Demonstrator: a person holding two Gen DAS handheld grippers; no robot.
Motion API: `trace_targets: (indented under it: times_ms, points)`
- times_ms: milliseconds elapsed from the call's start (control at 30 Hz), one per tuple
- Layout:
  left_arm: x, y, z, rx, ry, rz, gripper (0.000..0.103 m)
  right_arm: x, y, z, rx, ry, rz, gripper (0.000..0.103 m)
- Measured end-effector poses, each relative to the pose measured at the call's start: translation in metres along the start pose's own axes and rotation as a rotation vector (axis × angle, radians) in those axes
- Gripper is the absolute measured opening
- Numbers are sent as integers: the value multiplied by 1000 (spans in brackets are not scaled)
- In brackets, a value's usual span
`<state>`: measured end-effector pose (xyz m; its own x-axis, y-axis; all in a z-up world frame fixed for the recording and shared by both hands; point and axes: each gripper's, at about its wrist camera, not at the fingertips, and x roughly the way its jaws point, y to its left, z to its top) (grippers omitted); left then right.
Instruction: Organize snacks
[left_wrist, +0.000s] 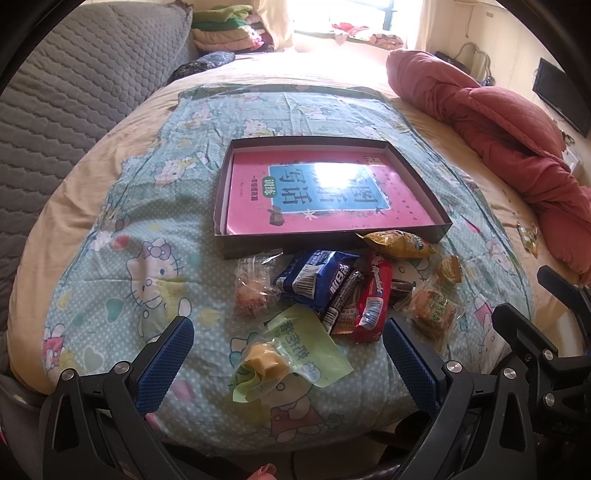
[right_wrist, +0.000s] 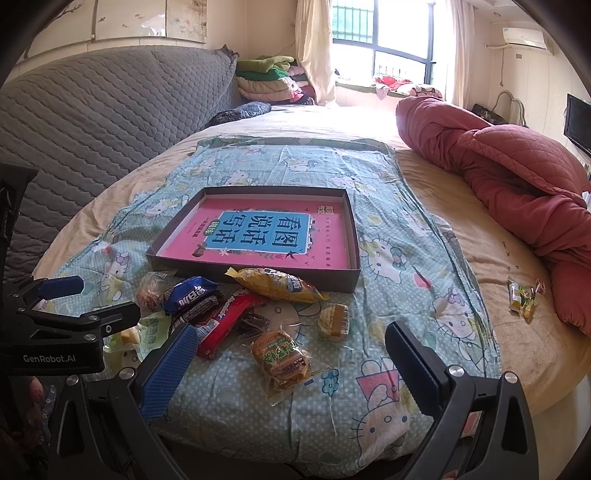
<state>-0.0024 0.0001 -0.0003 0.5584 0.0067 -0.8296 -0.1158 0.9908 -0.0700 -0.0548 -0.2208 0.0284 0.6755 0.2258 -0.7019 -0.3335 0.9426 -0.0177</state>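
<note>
The left hand-held gripper (left_wrist: 288, 363) is spread wide and holds nothing; the pale green packet (left_wrist: 295, 350) lies on the bed between its blue fingers (left_wrist: 166, 363), not touching them. The right hand-held gripper (right_wrist: 291, 363) is also wide apart and empty, and the clear-wrapped round cake (right_wrist: 282, 358) lies between its fingers, a little toward 11 o'clock.

The snacks are in a loose heap on the cartoon-cat sheet (right_wrist: 391, 373), just in front of the shallow dark box (right_wrist: 354, 236). In the right wrist view the yellow packet (right_wrist: 277, 284) leans on the near wall of the box at 12 o'clock of the heap. The red packet (right_wrist: 225, 321) and the blue packet (right_wrist: 190, 295) overlap at 10 o'clock, with a small clear bag (right_wrist: 149, 293) beside them. A small yellow-wrapped piece (right_wrist: 334, 319) lies alone at 1 o'clock.

Inside the box lies a pink book (right_wrist: 258, 236), covering almost all its bottom.

At 2 o'clock a red quilt (right_wrist: 517, 173) is piled up, well apart from the heap, and a few small candies (right_wrist: 522, 295) lie near its edge. A grey quilted headboard (right_wrist: 92, 118) stands at 10 o'clock.
</note>
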Motion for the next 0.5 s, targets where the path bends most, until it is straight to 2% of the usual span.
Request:
trace_targets:
  times_ms: [300,500]
  points:
    - [0,21,-3,-40,21,-2,102,8,-5,-3,23,30,13,102]
    - [5,47,-13,-97,84,1,102,14,-7,-4,27,53,28,102]
